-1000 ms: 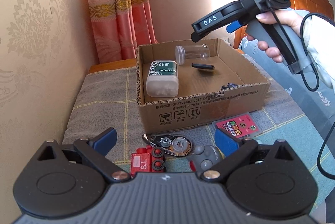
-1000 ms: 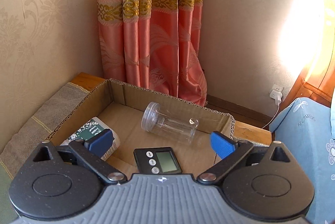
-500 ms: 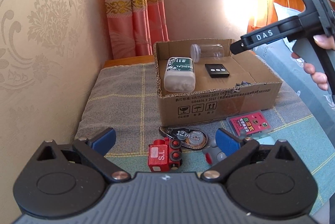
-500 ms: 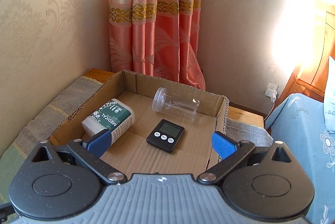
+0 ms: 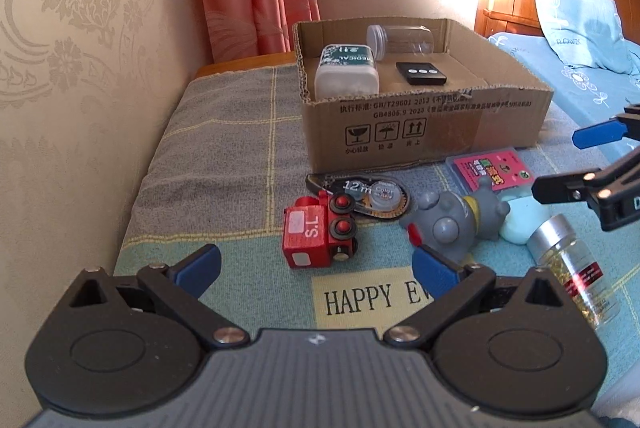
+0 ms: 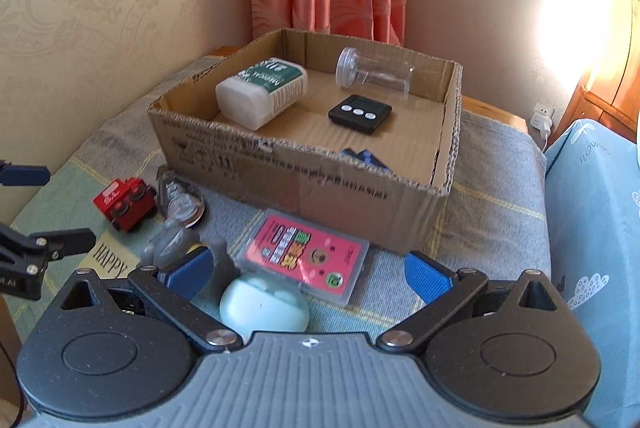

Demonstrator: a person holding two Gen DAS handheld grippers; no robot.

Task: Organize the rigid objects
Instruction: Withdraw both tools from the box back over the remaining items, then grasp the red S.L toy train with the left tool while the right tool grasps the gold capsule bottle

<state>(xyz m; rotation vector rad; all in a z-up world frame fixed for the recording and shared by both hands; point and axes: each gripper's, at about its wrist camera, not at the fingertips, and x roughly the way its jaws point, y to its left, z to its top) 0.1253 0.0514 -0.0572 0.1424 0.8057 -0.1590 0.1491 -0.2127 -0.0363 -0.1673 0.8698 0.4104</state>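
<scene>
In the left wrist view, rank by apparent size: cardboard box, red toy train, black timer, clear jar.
1. Cardboard box, by far largest.
2. Red toy train, though it sits nearer the camera.
3. Clear jar.
4. Black timer, slightly smaller than the jar; both lie in the box.

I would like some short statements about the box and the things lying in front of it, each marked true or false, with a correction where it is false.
1. The black timer lies inside the cardboard box. True.
2. The clear jar stands upright in the box. False: it lies on its side, near the back wall.
3. The red toy train is outside the box, on the cloth. True.
4. The right gripper is shut on the pink card case. False: its jaws are open and hold nothing; the case lies flat on the cloth.
5. The left gripper is open and empty. True.
6. The white medical bottle lies on the cloth beside the train. False: it lies inside the box.
</scene>
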